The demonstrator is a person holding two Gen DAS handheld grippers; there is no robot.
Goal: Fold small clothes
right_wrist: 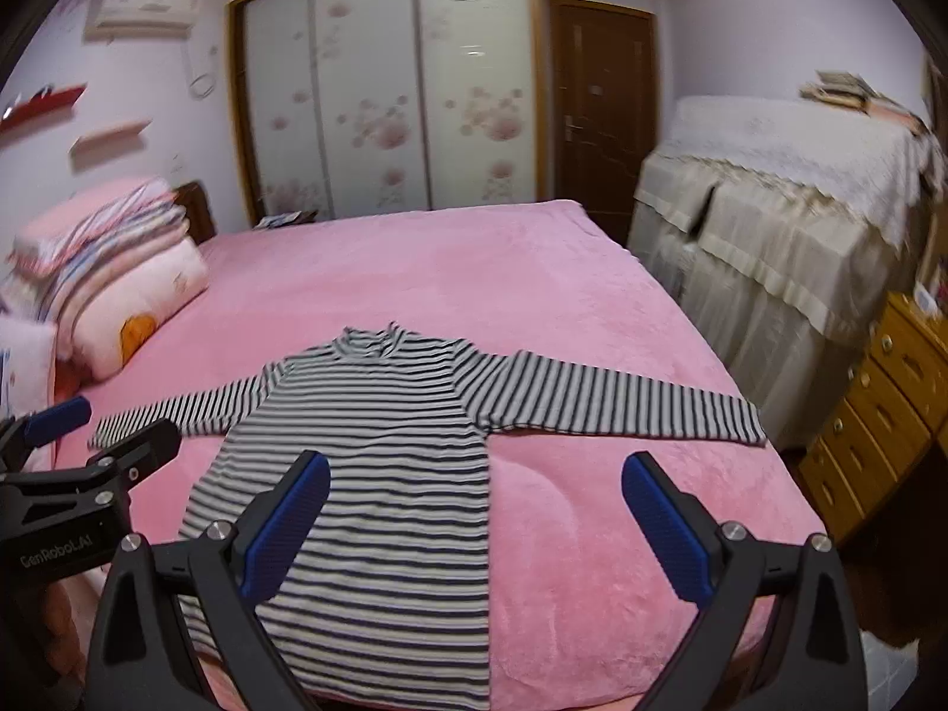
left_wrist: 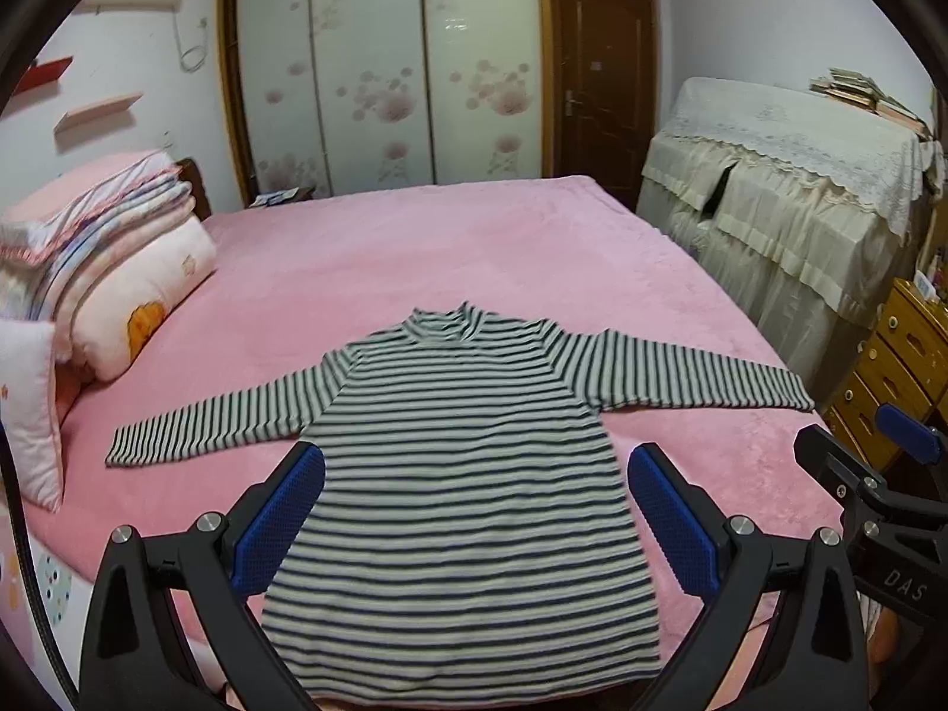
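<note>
Striped top [left_wrist: 468, 474] lies flat and face up on the pink bed [left_wrist: 486, 249], collar toward 12 o'clock and hem at the near edge at 6 o'clock. Both sleeves are spread out: one runs toward 9 o'clock, the other toward 3 o'clock, its cuff close to the bed's right edge. No part of it is folded over.

In the left wrist view the left gripper [left_wrist: 474, 509] hangs above the lower body of the top, its jaws wide apart with nothing between them, one blue pad over each side seam. The right gripper [right_wrist: 474, 509] is likewise wide open and empty; in its own view the top's right side seam runs between the pads, with the left pad over the stripes and the right pad over bare bedspread. Each gripper shows at the edge of the other's view, side by side.

At 9 o'clock on the bed sits a stack of folded quilts [left_wrist: 112, 260]. Behind the bed at 12 o'clock stands a wardrobe [left_wrist: 379, 77] with flowered sliding doors, a brown door [left_wrist: 604, 89] beside it. At 3 o'clock are a cloth-covered piece of furniture [left_wrist: 788, 201] and a wooden chest of drawers [left_wrist: 894, 373].
</note>
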